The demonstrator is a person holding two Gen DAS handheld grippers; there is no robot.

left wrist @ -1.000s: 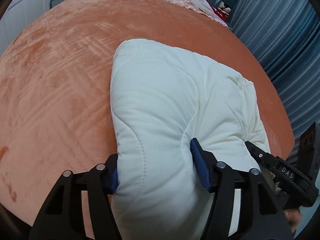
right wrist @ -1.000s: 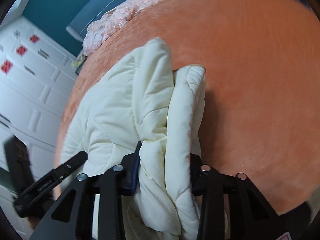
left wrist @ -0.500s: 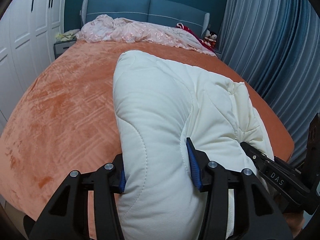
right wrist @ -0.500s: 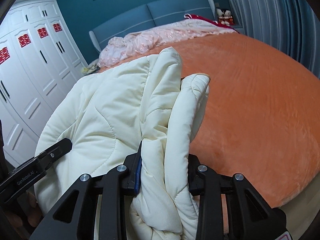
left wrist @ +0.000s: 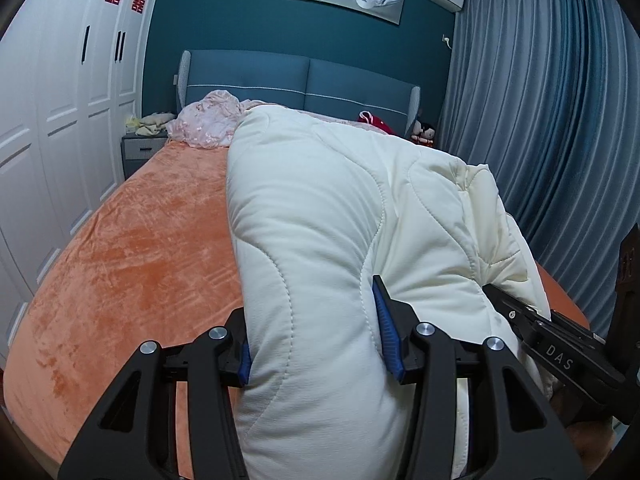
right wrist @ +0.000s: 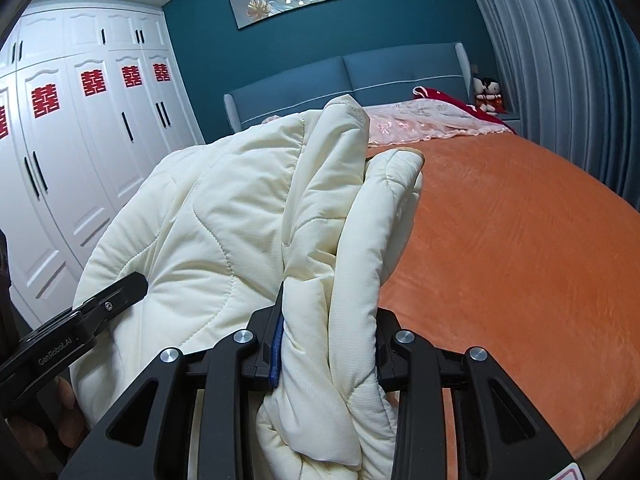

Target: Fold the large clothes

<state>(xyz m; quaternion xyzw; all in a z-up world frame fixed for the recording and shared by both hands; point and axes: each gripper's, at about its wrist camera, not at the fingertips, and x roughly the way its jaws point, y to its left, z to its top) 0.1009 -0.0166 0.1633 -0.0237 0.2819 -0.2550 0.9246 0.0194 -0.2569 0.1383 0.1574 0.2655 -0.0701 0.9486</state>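
Puffy cream quilted padded garment, wavy-stitched, bunched at lower centre of each frame between blue pads: left gripper clamps one thick fold, its jaws lately narrowing, right gripper pinches twisted folds, above plush orange bedspread.

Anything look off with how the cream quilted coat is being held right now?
Only the right side. The right gripper pinches a twisted, bunched wad of the cream quilted coat, while the left gripper holds a smooth fold. No damage is visible.
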